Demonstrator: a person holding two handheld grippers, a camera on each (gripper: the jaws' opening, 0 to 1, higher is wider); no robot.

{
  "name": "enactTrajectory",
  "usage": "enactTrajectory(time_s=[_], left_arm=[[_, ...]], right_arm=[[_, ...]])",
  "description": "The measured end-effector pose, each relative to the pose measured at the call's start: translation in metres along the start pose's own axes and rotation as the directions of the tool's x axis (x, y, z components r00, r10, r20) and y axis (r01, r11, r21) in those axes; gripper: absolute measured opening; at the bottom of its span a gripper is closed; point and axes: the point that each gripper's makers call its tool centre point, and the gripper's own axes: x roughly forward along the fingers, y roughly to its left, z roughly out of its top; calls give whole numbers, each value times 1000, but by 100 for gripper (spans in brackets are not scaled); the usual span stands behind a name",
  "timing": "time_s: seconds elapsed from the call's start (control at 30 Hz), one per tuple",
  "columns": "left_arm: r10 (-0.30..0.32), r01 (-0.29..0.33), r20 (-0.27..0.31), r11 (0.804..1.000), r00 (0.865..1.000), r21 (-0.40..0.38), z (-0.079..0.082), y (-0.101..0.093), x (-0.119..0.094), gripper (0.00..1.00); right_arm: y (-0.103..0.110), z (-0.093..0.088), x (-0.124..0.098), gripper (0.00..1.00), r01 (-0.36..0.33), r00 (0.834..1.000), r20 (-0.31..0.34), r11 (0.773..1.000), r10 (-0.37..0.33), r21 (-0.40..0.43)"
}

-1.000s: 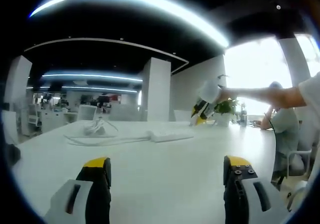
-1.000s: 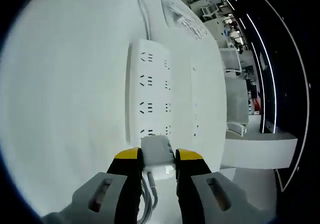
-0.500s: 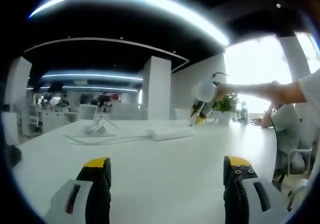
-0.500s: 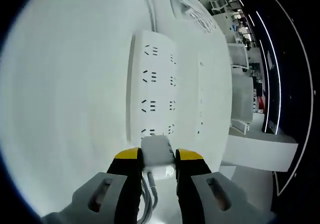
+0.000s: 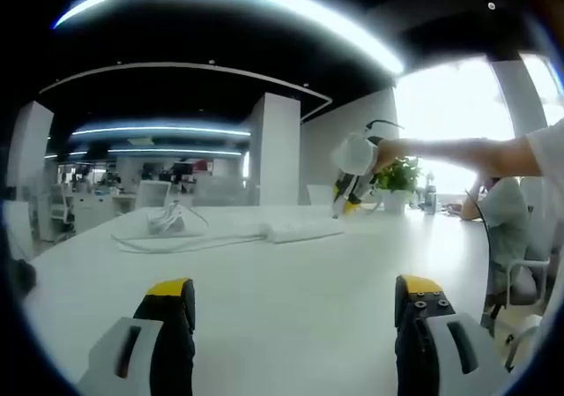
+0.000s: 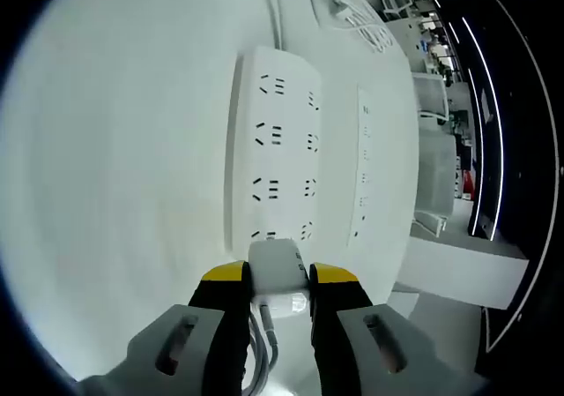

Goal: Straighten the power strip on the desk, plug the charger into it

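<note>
**White charger clamped over the power strip**

White charger (image 6: 278, 277) sits clamped between the right tool's (image 6: 280, 281) yellow-tipped jaws, its cable trailing back between them. Just ahead of the jaws lies the white power strip (image 6: 273, 162), flat on the pale desk (image 6: 115, 167), its near end touching or almost touching the charger. The strip's cord (image 6: 275, 12) runs off from its far end. The left tool (image 5: 295, 303) hovers low above the desk, jaws wide apart, holding nothing, well short of the strip ahead of it.
</note>
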Motion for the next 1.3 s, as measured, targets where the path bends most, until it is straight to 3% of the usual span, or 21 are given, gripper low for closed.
enactTrajectory(time_s=[0.17, 0.73, 1.3], left_arm=[[6, -7, -22, 1000, 1000, -25, -2, 1, 2, 99], [7, -7, -15, 1000, 1000, -15, 0, -1, 6, 99], [7, -7, -10, 1000, 1000, -7, 1, 1, 3, 99]], right_arm=[[1, 1, 3, 23, -18, 1000, -18, 1000, 18, -20], [9, 2, 0, 23, -49, 998, -53, 998, 46, -46], [7, 2, 4, 23, -106, 989, -103, 994, 105, -2]])
